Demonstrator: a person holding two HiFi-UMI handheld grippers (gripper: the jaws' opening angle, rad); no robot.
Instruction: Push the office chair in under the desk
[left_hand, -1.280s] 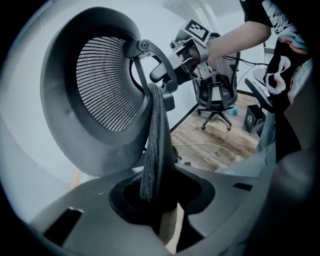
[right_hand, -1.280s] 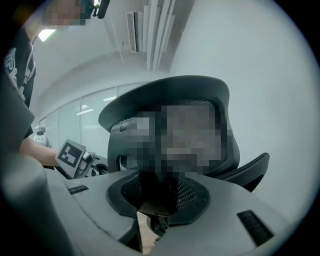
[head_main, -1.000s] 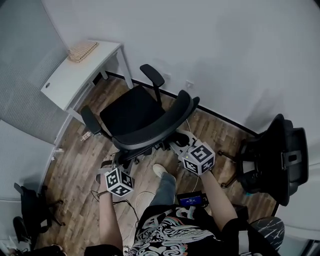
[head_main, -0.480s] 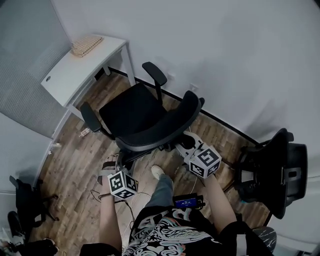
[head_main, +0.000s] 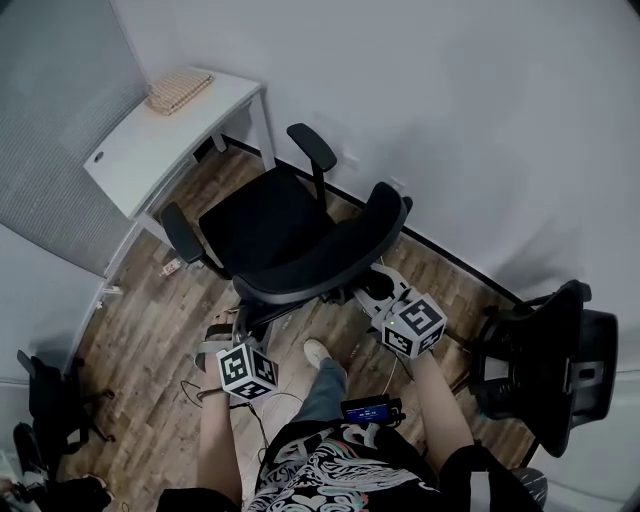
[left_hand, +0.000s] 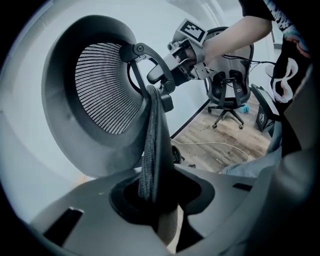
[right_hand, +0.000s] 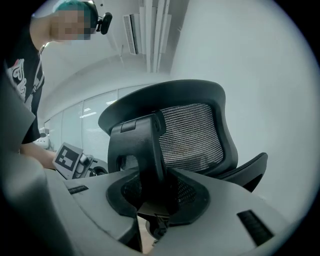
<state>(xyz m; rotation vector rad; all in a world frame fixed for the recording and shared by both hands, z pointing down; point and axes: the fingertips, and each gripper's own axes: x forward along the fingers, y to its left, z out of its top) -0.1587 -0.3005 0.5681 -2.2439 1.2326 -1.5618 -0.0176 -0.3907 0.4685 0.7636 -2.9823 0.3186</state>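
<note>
The chair (head_main: 265, 225) stands on the wood floor (head_main: 140, 330) just beside the desk (head_main: 150, 150), not under it. Its seat faces the desk's near corner and its backrest (head_main: 330, 255) is turned toward the person. One armrest (head_main: 312, 150) is near the desk leg by the wall (head_main: 450, 100); the other (head_main: 180, 238) lies close to the desk's front edge.

The left gripper (left_hand: 152, 197) is clenched on the side rim of the backrest, whose mesh edge stands upright between its jaws. The right gripper (right_hand: 155, 192) grips the black spine behind the backrest, with the jaws closed on either side of it. In the head view the two marker cubes sit behind the chair, the left one lower and nearer the person and the right one at the backrest's far end.

A tan woven-looking item (head_main: 180, 90) lies on the far end of the desk. The person's shoe (head_main: 318, 348) is on the floor between the grippers. A second chair (head_main: 560, 360) stands well apart at the right.
</note>
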